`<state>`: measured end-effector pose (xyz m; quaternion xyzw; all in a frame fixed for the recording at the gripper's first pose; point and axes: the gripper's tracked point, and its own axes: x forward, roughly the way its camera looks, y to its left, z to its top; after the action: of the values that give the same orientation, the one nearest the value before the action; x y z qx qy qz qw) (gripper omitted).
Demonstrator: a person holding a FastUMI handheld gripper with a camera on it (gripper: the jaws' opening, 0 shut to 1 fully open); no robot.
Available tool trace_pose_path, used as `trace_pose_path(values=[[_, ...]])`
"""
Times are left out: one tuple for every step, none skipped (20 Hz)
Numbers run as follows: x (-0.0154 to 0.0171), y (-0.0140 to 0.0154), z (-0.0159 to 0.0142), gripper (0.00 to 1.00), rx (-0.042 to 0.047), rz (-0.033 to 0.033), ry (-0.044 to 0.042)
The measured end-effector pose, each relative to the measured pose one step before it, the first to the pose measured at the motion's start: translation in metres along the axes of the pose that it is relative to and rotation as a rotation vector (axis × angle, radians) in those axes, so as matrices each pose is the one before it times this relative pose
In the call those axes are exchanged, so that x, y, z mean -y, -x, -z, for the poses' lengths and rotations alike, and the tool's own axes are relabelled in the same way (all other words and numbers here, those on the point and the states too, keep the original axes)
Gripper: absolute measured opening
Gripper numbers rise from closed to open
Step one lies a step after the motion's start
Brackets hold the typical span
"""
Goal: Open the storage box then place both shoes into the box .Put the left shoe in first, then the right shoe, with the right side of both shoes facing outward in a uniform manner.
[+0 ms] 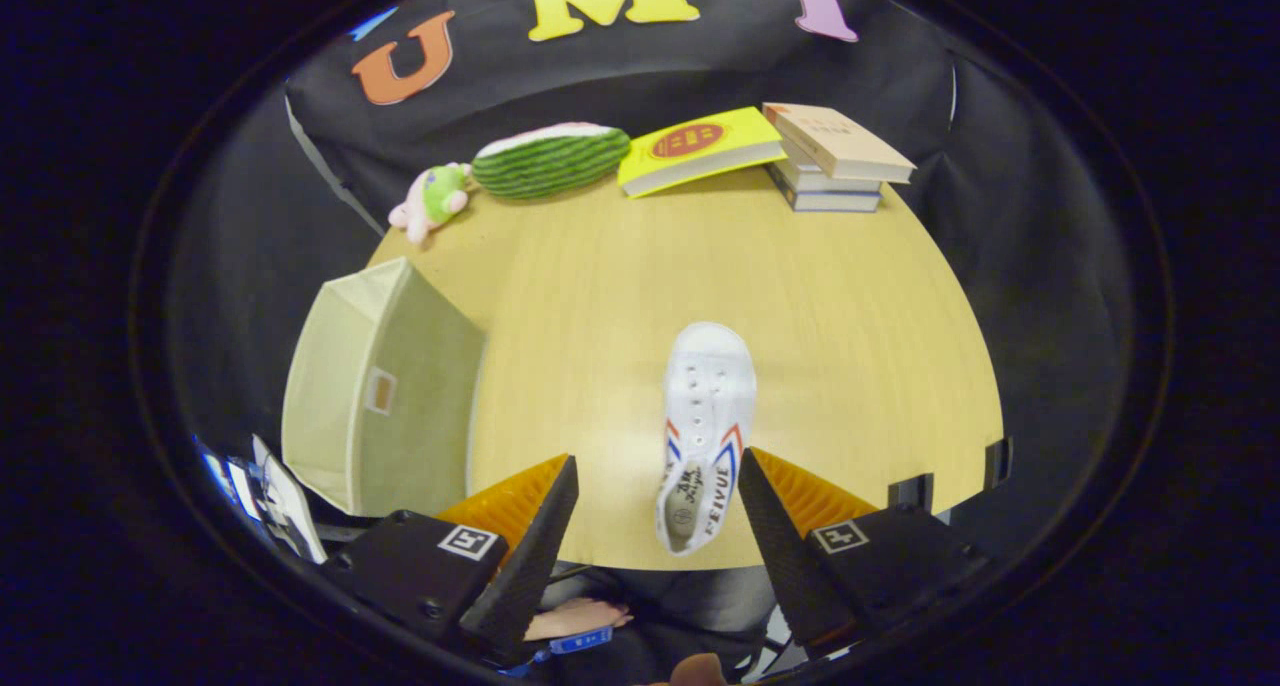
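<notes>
Pale wooden table (830, 296) filling the middle of the frame, black cloth wall behind it. Along the far edge, upper centre: a pink and green plush (432, 200) at the left, then a striped green watermelon toy (550, 159), then a yellow book (698, 147) lying flat, and at the upper right a stack (832, 158) of books with a tan cover on top.

Left of centre, a beige fabric box (375, 391) at the table's left edge, a small label window on its near face; whether open or closed cannot be told from this angle.

Lower centre, one white shoe (705, 431) flat on the table, toe pointing away toward the books, heel opening toward the near edge, red and blue stripes on both sides. Only this one shoe on the table.

Gripper (655, 501) at the bottom of the frame, fingers spread wide apart, holding nothing. Left finger (530, 546) at lower left, well clear of the shoe; right finger (775, 526) just beside the shoe's heel, no clear contact. Heel of the shoe lying between the fingertips, nearer the right one, the rest stretching ahead of them.

Below the table's near edge, bottom centre, part of a person's hand (575, 618) with a blue band
</notes>
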<state>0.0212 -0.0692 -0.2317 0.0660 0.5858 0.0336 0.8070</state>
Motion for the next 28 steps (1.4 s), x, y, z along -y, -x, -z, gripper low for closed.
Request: trace_pose_path(values=[[0.01064, -0.01118, 0.00939, 0.98, -0.02623, 0.00221, -0.01291], [0.00748, -0.01030, 0.00664, 0.98, -0.02662, 0.00493, -0.01807], [0.00792, -0.01118, 0.00524, 0.98, -0.02612, 0.00253, -0.01402], [0.00712, -0.01086, 0.00456, 0.98, -0.02465, 0.00157, -0.01239], [0.00624, -0.00988, 0.00132, 0.99, -0.01566, -0.00013, -0.01184], [0.00439, -0.00751, -0.00096, 0.98, -0.00981, -0.00406, -0.01240], [0.00312, -0.00799, -0.00298, 0.98, -0.00594, -0.00681, -0.01079], [0.00190, -0.00732, -0.00251, 0.99, -0.00431, -0.00819, -0.00873], [0.00092, -0.00614, -0.00363, 0.99, -0.00528, -0.00801, -0.00504], [0.00066, -0.00527, 0.00227, 0.99, -0.02275, -0.00775, -0.00065], [-0.00003, -0.00448, 0.00134, 0.98, -0.01187, -0.00828, -0.00653], [-0.00186, -0.00522, 0.00092, 0.98, -0.01592, -0.01096, -0.00140], [-0.00111, -0.00426, -0.00055, 0.98, -0.00666, -0.00812, 0.00120], [-0.00169, -0.00357, -0.00033, 0.98, -0.00672, -0.01082, 0.00656], [-0.00065, 0.00116, -0.00187, 0.95, 0.00331, 0.00093, 0.00655], [-0.00403, -0.00321, 0.00039, 0.93, -0.00141, -0.01814, 0.00615], [-0.00538, -0.00048, 0.00034, 0.82, 0.00020, -0.01660, -0.00815], [-0.00319, -0.00177, 0.00077, 0.72, 0.00236, -0.00392, -0.00840], [-0.00246, -0.00061, 0.00061, 0.63, -0.00386, -0.00895, -0.00372], [0.00046, -0.00032, -0.00138, 0.54, 0.00420, -0.00066, -0.00978], [-0.00082, 0.00407, -0.00106, 0.46, 0.00668, -0.00216, -0.01100], [-0.00022, -0.00161, 0.00027, 0.43, 0.00615, -0.00077, -0.01370], [0.00025, -0.00023, 0.00017, 0.37, 0.00585, -0.00199, -0.01795], [0.00112, 0.00112, -0.00222, 0.31, 0.00795, -0.00205, -0.01736], [0.00075, 0.00133, -0.00111, 0.25, 0.00564, -0.00478, -0.00949], [0.00139, 0.00223, 0.00130, 0.22, 0.00903, -0.00541, -0.02206], [-0.00052, 0.00322, -0.00320, 0.15, 0.00898, -0.01073, -0.02884], [-0.00217, -0.00030, 0.00189, 0.09, -0.00036, -0.00975, -0.01056]])
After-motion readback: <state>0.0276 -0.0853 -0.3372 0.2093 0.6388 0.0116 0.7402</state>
